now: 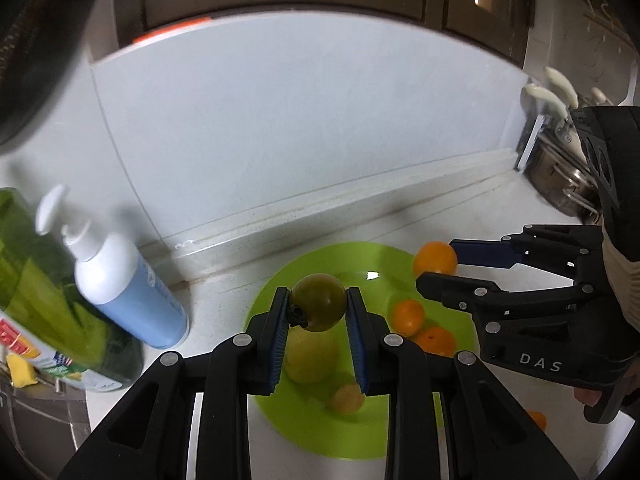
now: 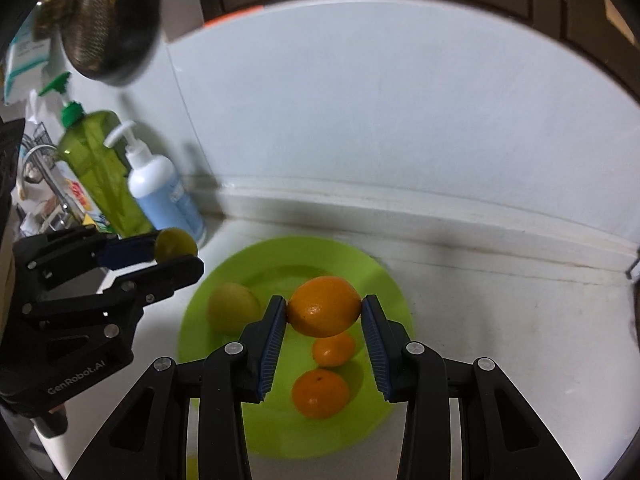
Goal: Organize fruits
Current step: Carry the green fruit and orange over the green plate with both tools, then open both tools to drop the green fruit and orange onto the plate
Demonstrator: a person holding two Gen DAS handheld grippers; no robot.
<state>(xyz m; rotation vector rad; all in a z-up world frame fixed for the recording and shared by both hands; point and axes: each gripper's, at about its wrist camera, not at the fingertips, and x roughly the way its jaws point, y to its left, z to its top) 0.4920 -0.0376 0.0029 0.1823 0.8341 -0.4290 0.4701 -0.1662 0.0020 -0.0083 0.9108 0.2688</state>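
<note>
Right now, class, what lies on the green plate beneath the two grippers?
On the green plate lie a yellow-green fruit and two oranges. The held orange partly covers the smaller one; the plate's near edge is hidden.

Both wrist views down onto plate [image 1: 280, 420]

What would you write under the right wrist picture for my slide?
Right gripper carries an orange above a green plate of fruit.

A dark green fruit [image 1: 318, 302] is showing beside blue ribbed pads [image 1: 280, 344]. An orange fruit [image 2: 324, 306] is glowing over a lime-green plate [image 2: 248, 264]. A white-and-blue pump bottle [image 2: 164, 196] is standing by a green bottle [image 2: 100, 172].
</note>
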